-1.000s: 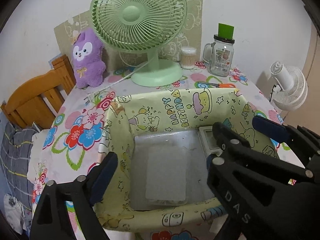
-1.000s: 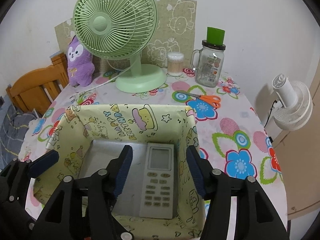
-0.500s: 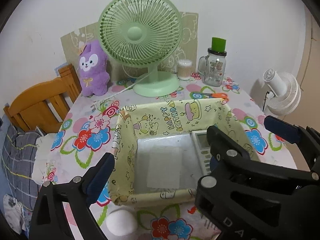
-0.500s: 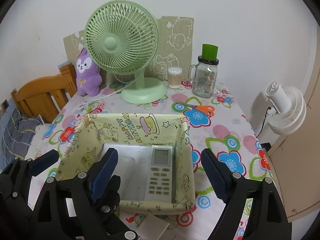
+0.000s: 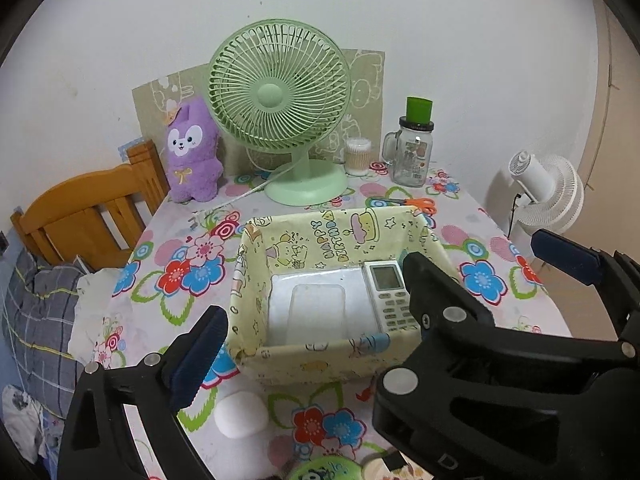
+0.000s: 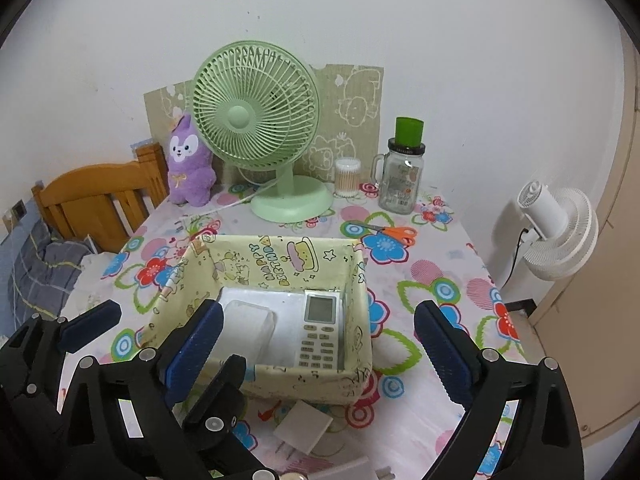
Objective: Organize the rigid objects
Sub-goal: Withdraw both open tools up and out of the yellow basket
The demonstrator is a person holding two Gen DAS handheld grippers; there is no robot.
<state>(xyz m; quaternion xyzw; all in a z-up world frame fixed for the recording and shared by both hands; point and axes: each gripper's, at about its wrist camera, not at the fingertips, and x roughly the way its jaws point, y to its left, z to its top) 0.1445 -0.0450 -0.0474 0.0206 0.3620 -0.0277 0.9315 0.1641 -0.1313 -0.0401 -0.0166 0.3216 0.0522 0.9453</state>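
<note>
A pale yellow cartoon-print box [image 5: 256, 280] [image 6: 356, 300] stands mid-table. Inside lie a white remote control [image 5: 386, 294] [image 6: 320, 330] at the right and a clear plastic case [image 5: 316, 312] [image 6: 250, 330] on a white pad. My left gripper [image 5: 312, 320] is open and empty, above the table in front of the box. My right gripper [image 6: 316, 338] is open and empty, raised near the box's front edge; it also shows in the left wrist view [image 5: 492, 264]. A white oval case [image 5: 241, 414] and a white plug adapter [image 6: 304, 426] lie on the table in front of the box.
At the back stand a green fan [image 5: 280, 108], a purple plush [image 5: 194, 156], a cotton-swab jar [image 5: 357, 156] and a glass mug with green lid [image 5: 412, 152]. Orange scissors [image 6: 394, 232] lie behind the box. A wooden chair [image 5: 84, 216] is left, a white fan [image 5: 548, 192] right.
Both grippers have pulled up and back from the box. The right gripper opened wide and left the remote control lying in the box.
</note>
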